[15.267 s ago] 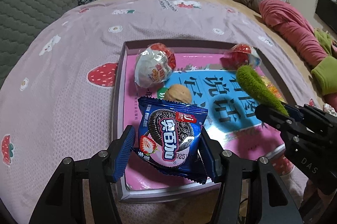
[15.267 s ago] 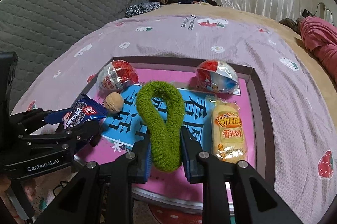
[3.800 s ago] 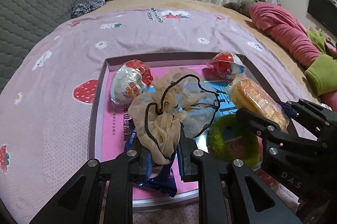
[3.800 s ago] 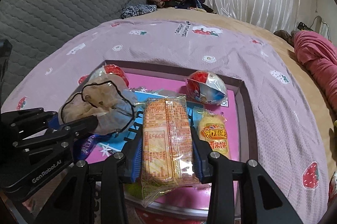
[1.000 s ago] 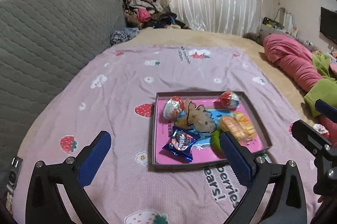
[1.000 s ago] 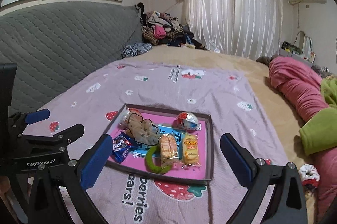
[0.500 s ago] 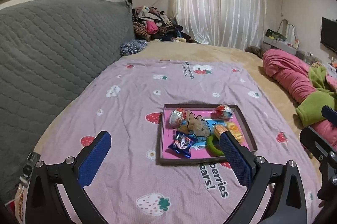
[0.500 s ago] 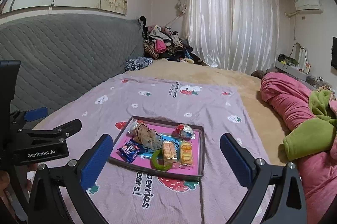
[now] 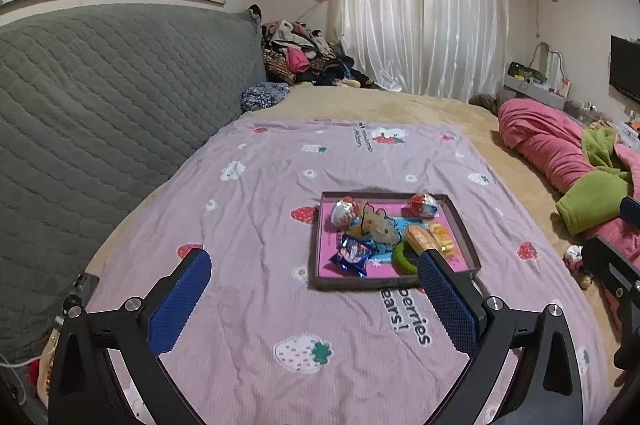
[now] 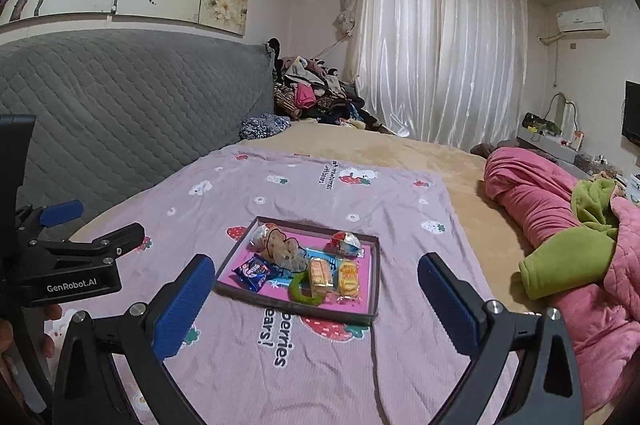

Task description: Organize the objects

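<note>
A shallow box tray (image 9: 316,265) (image 10: 236,265) sits on the purple strawberry blanket. It holds a blue cookie packet (image 9: 352,253) (image 10: 254,271), a beige drawstring pouch (image 9: 378,227) (image 10: 286,251), a green fuzzy ring (image 9: 402,259) (image 10: 300,291), two orange snack packs (image 9: 430,239) (image 10: 334,277) and two red-white foil eggs (image 9: 424,205) (image 10: 346,241). My left gripper (image 9: 316,299) and right gripper (image 10: 314,301) are both wide open, empty, and held well back from the tray.
A grey quilted headboard (image 9: 100,97) runs along the left. A pink quilt and green cloth (image 10: 568,237) lie at the right. A clothes pile (image 10: 312,97) sits at the far end before white curtains. The blanket (image 9: 260,193) surrounds the tray.
Both grippers have pulled further back and up from the tray, which looks smaller now. They stay wide open and empty. The things in the tray have not moved.
</note>
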Motion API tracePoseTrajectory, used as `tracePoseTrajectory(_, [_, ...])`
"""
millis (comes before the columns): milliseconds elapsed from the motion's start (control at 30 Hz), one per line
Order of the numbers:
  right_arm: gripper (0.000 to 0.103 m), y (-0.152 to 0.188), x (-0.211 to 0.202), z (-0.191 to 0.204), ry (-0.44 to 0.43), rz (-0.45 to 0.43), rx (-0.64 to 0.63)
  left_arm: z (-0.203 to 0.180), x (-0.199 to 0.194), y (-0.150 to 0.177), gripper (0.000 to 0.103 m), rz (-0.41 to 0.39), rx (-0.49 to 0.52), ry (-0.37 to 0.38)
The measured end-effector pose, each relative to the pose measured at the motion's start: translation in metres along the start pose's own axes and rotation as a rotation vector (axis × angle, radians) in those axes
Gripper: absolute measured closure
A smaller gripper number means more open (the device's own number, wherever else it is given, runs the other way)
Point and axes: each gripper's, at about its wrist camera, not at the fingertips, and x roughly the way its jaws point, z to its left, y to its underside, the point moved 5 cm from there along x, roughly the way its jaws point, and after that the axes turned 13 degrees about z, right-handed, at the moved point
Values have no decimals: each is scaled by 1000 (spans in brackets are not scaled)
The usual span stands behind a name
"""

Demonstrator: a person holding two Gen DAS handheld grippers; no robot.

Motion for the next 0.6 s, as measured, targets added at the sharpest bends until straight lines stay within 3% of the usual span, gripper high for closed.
tracePoseTrajectory(600, [1,34,-12,-4,-5,24,17,-6,-12,35,0,-12,24,21])
